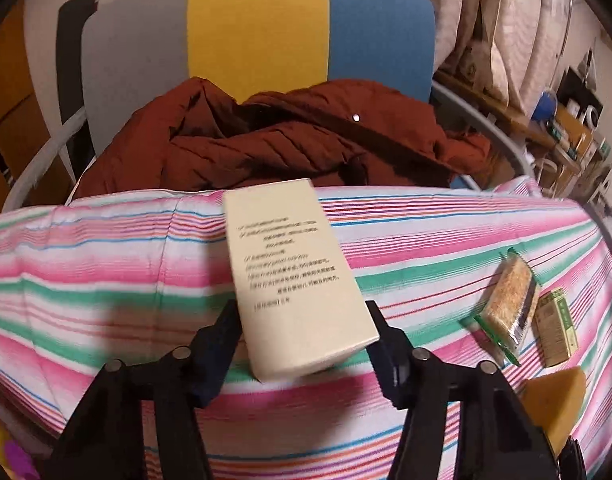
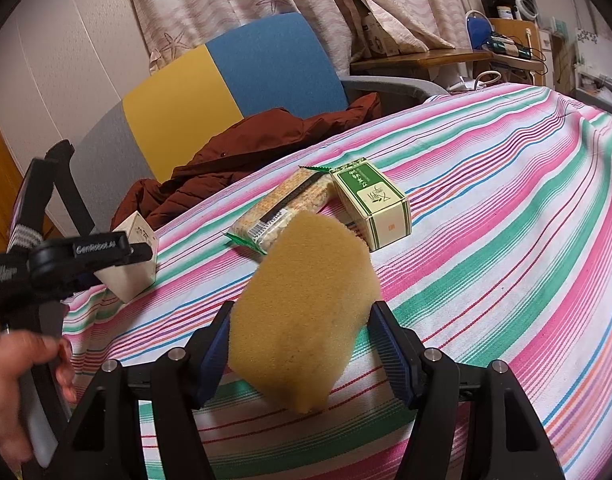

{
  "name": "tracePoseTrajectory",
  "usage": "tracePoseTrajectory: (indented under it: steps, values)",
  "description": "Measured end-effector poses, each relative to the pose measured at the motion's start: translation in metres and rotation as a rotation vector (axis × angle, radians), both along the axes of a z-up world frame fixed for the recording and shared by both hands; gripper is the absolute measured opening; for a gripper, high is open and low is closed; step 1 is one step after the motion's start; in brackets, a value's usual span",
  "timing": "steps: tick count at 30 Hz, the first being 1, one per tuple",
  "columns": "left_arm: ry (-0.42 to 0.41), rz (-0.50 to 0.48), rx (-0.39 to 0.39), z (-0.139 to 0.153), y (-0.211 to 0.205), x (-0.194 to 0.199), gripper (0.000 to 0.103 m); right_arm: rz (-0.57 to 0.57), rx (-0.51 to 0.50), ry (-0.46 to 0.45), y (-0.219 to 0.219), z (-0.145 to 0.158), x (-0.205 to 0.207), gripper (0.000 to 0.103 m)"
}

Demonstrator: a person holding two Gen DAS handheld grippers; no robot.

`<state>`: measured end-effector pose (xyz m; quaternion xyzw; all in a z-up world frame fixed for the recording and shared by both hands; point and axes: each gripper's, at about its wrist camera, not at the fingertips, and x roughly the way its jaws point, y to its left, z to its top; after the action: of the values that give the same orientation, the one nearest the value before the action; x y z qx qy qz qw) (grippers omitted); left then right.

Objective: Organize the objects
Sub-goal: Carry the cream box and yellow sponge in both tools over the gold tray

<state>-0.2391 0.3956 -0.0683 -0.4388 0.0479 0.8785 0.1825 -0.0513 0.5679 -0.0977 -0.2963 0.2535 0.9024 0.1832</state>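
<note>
We are working over a bed covered with a striped cloth point(image 2: 505, 216); behind its far edge an armchair point(image 1: 262, 28) in grey, yellow and blue is standing, and a rust-red jacket point(image 1: 290, 136) is lying on its seat, just beside the edge of the cloth; further right a cluttered wooden desk point(image 2: 437, 56) is showing under the curtains.

Our left gripper point(image 1: 302, 320) is holding a cream carton point(image 1: 294, 276) with printed text; its jaws are standing at middle width and their pads are appearing to press both long sides; in the right wrist view the box point(image 2: 136, 256) is tilting up off the cloth, so we are judging it as lifted. Our right gripper point(image 2: 302, 334) is holding a yellow sponge point(image 2: 306, 320) between its blue pads, at middle width too, above the cloth.

Two things are already lying together near the middle of the cloth: a sealed snack packet point(image 2: 282, 208) and a green and white box point(image 2: 373, 204), touching or nearly touching, we cannot tell which. We are judging the task as about half done; the carton and the sponge are still waiting to be set down beside that pair.

The carton is close to the far edge, near the jacket, so a slip there could send it off the bed; the right and near parts of the cloth are giving much open room for moving.
</note>
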Motion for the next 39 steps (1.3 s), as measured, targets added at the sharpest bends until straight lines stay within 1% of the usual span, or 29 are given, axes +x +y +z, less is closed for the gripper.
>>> tracePoseTrajectory:
  steps: [3,7,11,14,20,22,26,30,34,39]
  values:
    - [0.037,0.004,0.014,-0.004,-0.007,0.016,0.051,-0.001,0.002,-0.001,0.0,0.0,0.0,0.067]
    - [0.077,-0.027,0.029,-0.014,-0.015,0.041,0.051,-0.002,0.004,-0.001,0.001,0.0,0.0,0.067]
    - [0.08,-0.02,0.083,-0.014,-0.034,0.055,0.051,-0.004,0.01,-0.004,0.0,0.001,0.0,0.067]
    - [0.099,-0.028,0.081,-0.017,-0.048,0.073,0.051,-0.005,0.018,-0.004,-0.001,0.002,0.001,0.066]
    - [0.061,-0.012,0.152,-0.02,-0.07,0.101,0.05,-0.018,0.077,0.007,-0.008,0.01,0.005,0.064]
    - [0.057,-0.016,0.159,-0.02,-0.074,0.112,0.05,-0.021,0.106,0.006,-0.013,0.014,0.006,0.064]
    - [0.032,-0.049,0.187,-0.022,-0.081,0.129,0.051,0.004,0.158,-0.004,-0.028,0.021,0.012,0.064]
    - [0.015,-0.042,0.229,-0.024,-0.094,0.146,0.051,0.022,0.199,-0.003,-0.045,0.028,0.024,0.064]
    - [0.005,-0.064,0.277,-0.023,-0.105,0.163,0.051,0.024,0.21,0.005,-0.059,0.031,0.039,0.064]
    - [0.005,-0.09,0.335,-0.016,-0.122,0.186,0.051,0.036,0.18,0.011,-0.074,0.031,0.061,0.064]
